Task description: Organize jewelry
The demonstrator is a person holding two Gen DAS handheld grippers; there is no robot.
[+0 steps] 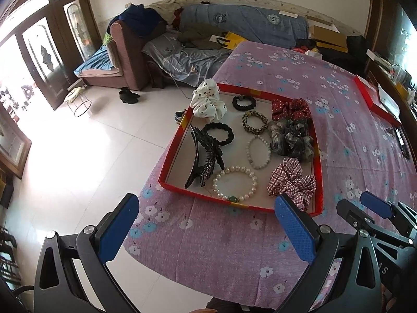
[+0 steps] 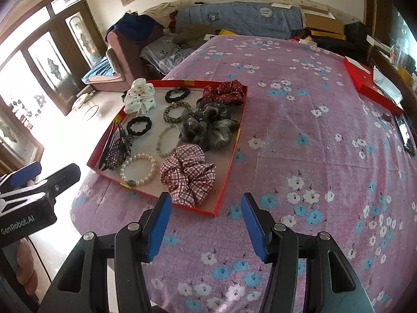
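Note:
A red shallow tray (image 1: 241, 206) (image 2: 226, 182) sits on the purple flowered tablecloth. It holds a pearl bracelet with a green bead (image 1: 234, 182) (image 2: 138, 172), a second bead bracelet (image 1: 258, 151), a black hair claw (image 1: 206, 159) (image 2: 117, 148), black hair ties (image 1: 219, 133), a leopard tie (image 1: 255, 122), and white (image 1: 208, 101) (image 2: 139, 99), red dotted (image 1: 290, 108), grey (image 1: 290, 137) (image 2: 208, 127) and checked (image 1: 293, 180) (image 2: 187, 176) scrunchies. My left gripper (image 1: 207, 225) is open and empty in front of the tray. My right gripper (image 2: 206, 224) is open and empty at the tray's near right corner.
A second red box (image 1: 375, 99) (image 2: 370, 83) with white papers lies at the table's far right edge. Small dark items (image 2: 406, 135) lie by the right edge. A sofa with blue bedding (image 1: 234, 23) stands behind the table. White tiled floor lies to the left.

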